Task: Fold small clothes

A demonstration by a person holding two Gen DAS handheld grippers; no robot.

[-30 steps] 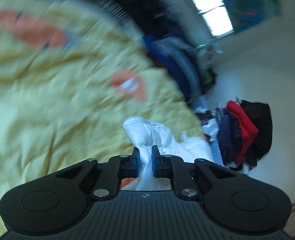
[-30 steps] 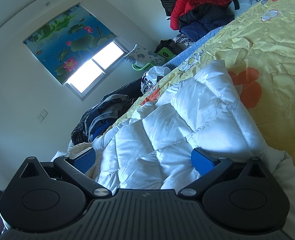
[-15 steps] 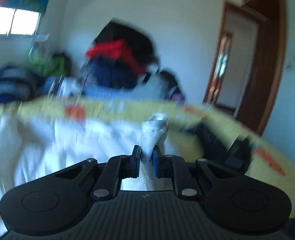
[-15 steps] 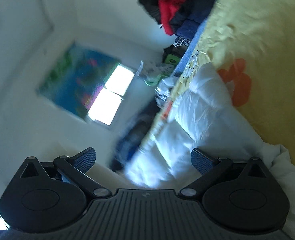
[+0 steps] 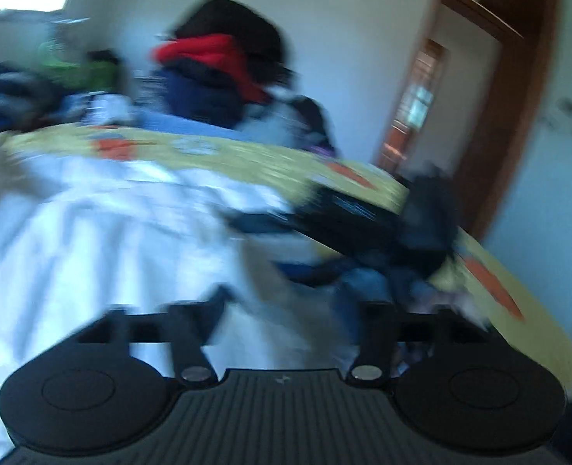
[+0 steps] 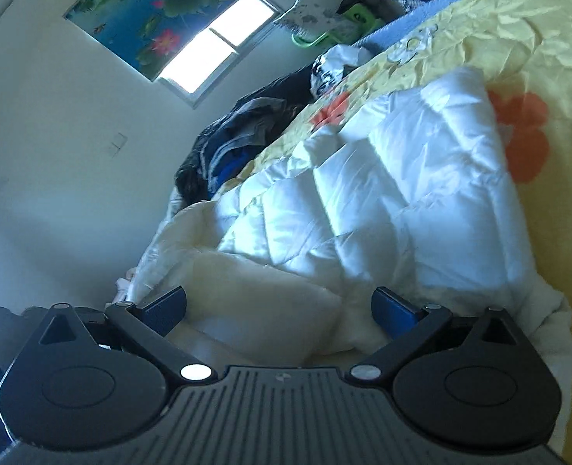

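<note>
Although the white quilted jacket [image 6: 382, 193] lies spread on the yellow bedspread [image 6: 538, 58] with one flap turned over, it looks only partly folded; more folds remain. Both grippers sit low at its near edge. The right gripper [image 6: 278, 306] has its fingers spread, holding nothing. The left gripper [image 5: 289, 306], though blurred, also shows fingers apart.

White jacket [image 6: 394, 201], yellow bedspread [image 6: 510, 38], tongs [image 6: 278, 310] spread
</note>
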